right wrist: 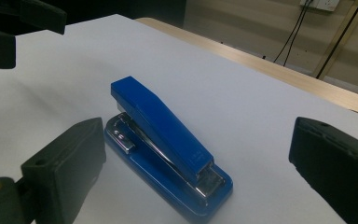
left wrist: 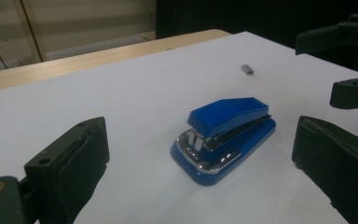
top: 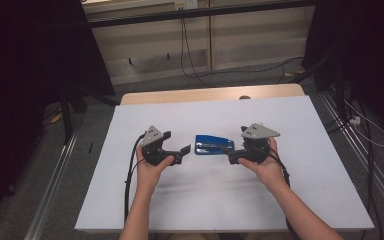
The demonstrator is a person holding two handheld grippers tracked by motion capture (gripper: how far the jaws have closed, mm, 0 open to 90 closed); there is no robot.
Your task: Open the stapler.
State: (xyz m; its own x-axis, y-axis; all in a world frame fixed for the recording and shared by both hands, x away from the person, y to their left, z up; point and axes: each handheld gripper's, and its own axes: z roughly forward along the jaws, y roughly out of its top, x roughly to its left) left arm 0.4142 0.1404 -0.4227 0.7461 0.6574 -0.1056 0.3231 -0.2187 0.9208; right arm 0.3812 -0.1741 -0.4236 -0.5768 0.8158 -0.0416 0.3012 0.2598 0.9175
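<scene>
High view: both claws (top: 180,152) (top: 231,155) gape, flanking stapler (top: 214,145).

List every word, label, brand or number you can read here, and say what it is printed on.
No text can be read.
Blue stapler: a faint embossed mark near the hinge end of its top arm, too blurred to read.
White table cover: no print to be seen.

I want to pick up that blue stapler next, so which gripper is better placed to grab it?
Right, probably. The right gripper sits almost against the blue stapler, jaws open. The left gripper, also open, is a little farther off.
</scene>
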